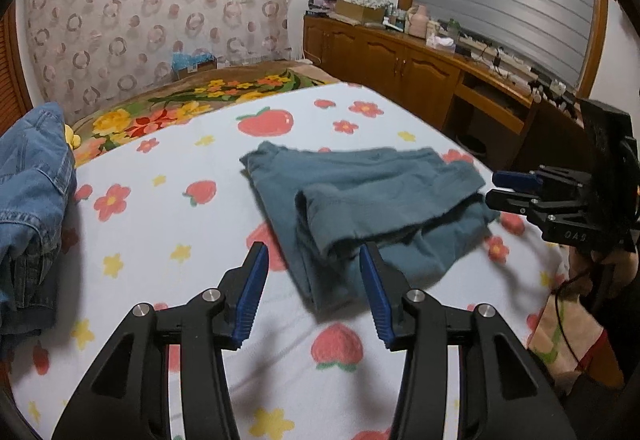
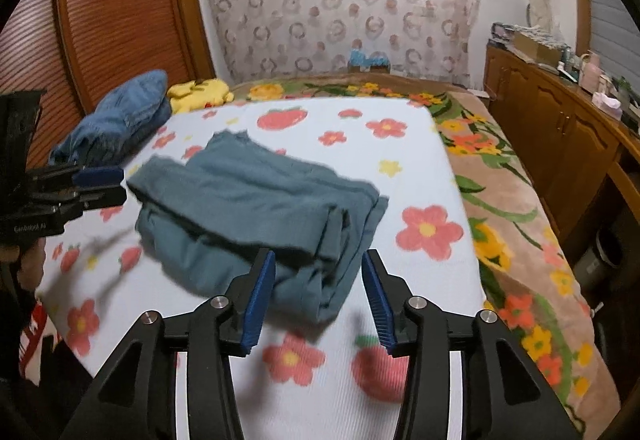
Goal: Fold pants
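While both my tools hang over the bed (image 1: 168,224), the left tool (image 1: 312,260) has its blue pads apart, gripping nothing, at the near edge of the folded teal pants (image 1: 360,199). Further right, the right tool (image 2: 318,264) likewise gapes empty above the pants' near fold.

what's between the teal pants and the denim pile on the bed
Nothing but bare strawberry-print blanket separates the teal pants from the denim pile; the left wrist view shows it best.
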Demonstrator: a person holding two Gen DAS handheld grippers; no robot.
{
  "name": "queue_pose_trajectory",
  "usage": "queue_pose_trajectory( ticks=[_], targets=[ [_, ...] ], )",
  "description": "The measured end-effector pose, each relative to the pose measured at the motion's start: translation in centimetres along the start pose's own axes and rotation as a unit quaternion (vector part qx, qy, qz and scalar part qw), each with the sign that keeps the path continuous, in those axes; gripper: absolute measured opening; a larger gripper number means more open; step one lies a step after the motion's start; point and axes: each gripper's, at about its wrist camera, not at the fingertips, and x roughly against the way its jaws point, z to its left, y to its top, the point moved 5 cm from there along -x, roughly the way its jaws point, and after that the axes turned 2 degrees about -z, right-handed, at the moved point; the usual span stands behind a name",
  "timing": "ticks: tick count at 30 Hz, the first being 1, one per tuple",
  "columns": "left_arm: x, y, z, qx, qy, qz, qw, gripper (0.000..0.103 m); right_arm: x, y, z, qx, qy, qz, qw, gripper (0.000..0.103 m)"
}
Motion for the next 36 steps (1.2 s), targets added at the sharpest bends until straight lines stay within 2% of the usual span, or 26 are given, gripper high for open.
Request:
queue_pose_trajectory(
  ticks=[8,19,24,36],
  targets=[
    [-2.3,-1.0,0.3,-0.007,0.009,0.035,0.9993,0.048,-1.0,-0.3,-0.6,0.018,0.0,0.038,0.999,0.048],
    [-4.7,1.2,0.2,-0.029,0.014,0.04,0.9987,0.048,-3.3,2.2,0.2,0.053,-0.011,0.057,0.997,0.048],
    [-5.6,2.2,0.9,-0.023,0.021,0.042,0.9986,0.048,-3.8,3.1,-0.1,0.054,-0.012,0.054,0.997,0.048],
    [-6.7,4.3,2.7,0.008,0.032,0.027,0.9991,0.048,-4.1,6.2,-1.0,0.066,-0.044,0.024,0.997,0.048]
  ],
)
